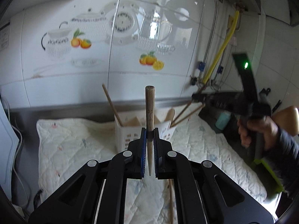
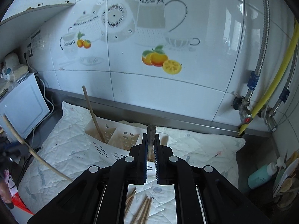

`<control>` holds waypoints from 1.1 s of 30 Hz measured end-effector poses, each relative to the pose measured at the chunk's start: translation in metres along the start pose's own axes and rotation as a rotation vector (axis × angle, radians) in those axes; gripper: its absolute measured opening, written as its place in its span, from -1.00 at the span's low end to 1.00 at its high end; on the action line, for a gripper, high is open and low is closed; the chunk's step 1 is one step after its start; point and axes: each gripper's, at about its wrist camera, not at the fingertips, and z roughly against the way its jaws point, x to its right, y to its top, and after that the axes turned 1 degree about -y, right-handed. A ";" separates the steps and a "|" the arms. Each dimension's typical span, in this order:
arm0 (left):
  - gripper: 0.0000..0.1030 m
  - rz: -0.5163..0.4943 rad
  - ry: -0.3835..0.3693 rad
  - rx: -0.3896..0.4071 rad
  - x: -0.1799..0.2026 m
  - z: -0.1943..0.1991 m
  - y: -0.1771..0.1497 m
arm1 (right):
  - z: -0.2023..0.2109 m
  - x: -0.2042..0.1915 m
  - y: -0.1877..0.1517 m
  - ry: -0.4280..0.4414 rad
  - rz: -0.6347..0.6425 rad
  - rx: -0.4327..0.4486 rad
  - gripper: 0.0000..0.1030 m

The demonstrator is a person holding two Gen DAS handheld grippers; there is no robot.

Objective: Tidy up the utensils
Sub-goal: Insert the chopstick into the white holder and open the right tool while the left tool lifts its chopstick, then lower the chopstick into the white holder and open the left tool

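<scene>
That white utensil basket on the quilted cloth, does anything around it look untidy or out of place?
Yes. The white basket holds one chopstick leaning askew in its left compartment, while several loose chopsticks lie scattered on the quilted cloth in front of it. Each pair of tongs is clamped on another chopstick not yet in the basket.

Each claw [image 1: 150, 136] is black plastic with blue ribbed pads [image 1: 143, 149] and round silver screws [image 1: 127, 153]. The right claw [image 2: 151, 145] matches. A dark sleeve [image 1: 286, 145] covers the forearm.
</scene>
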 end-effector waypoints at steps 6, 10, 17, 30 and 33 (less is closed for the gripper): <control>-0.90 -0.042 0.019 0.096 0.003 -0.001 0.043 | -0.010 0.002 -0.001 -0.009 -0.027 -0.013 -0.86; -0.90 -0.038 0.023 0.141 -0.001 -0.007 0.068 | -0.006 0.004 0.000 -0.012 -0.036 0.002 -0.70; -0.90 -0.035 0.049 0.159 -0.011 -0.030 0.089 | 0.024 0.009 -0.005 -0.046 -0.043 0.067 -0.49; -0.90 0.063 0.092 0.047 -0.049 -0.088 0.056 | 0.073 0.007 -0.068 -0.028 -0.081 0.112 -0.38; -0.89 0.079 0.095 0.025 -0.055 -0.095 0.051 | 0.074 0.002 -0.090 -0.038 -0.070 0.095 -0.37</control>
